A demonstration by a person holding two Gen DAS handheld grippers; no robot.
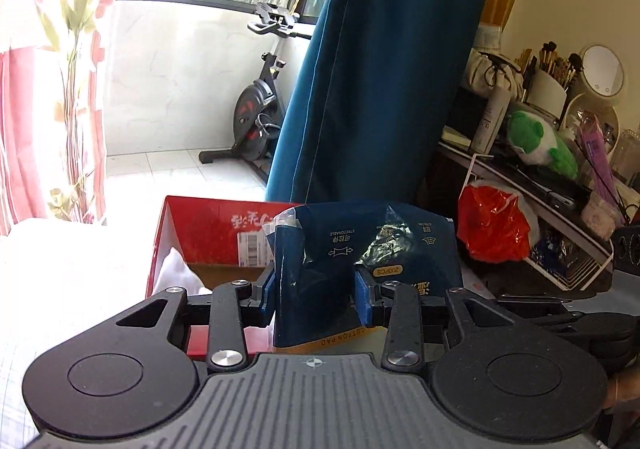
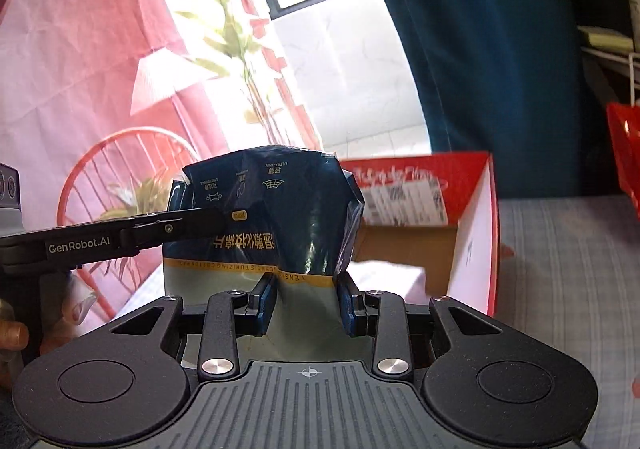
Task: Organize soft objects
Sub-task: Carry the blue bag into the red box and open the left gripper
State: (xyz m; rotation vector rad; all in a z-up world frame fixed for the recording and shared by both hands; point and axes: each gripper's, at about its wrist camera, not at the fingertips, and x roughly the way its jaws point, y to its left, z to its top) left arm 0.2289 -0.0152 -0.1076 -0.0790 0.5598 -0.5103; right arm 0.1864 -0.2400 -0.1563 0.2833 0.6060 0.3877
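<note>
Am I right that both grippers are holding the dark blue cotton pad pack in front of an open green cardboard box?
Not quite: the box is red, not green, as the right wrist view shows. The rest holds: the left gripper and the right gripper both have their jaws closed on the dark blue cotton pad pack, with the open box behind it.

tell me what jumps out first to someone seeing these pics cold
The dark blue cotton pad bag sits front and centre, pinched by both the left gripper and the right gripper and held up in the air. Just behind it stands an open red box on the striped bedding, with a white cloth inside. Off to the right, a cluttered shelf holds a green plush toy and a red plastic bag.
</note>
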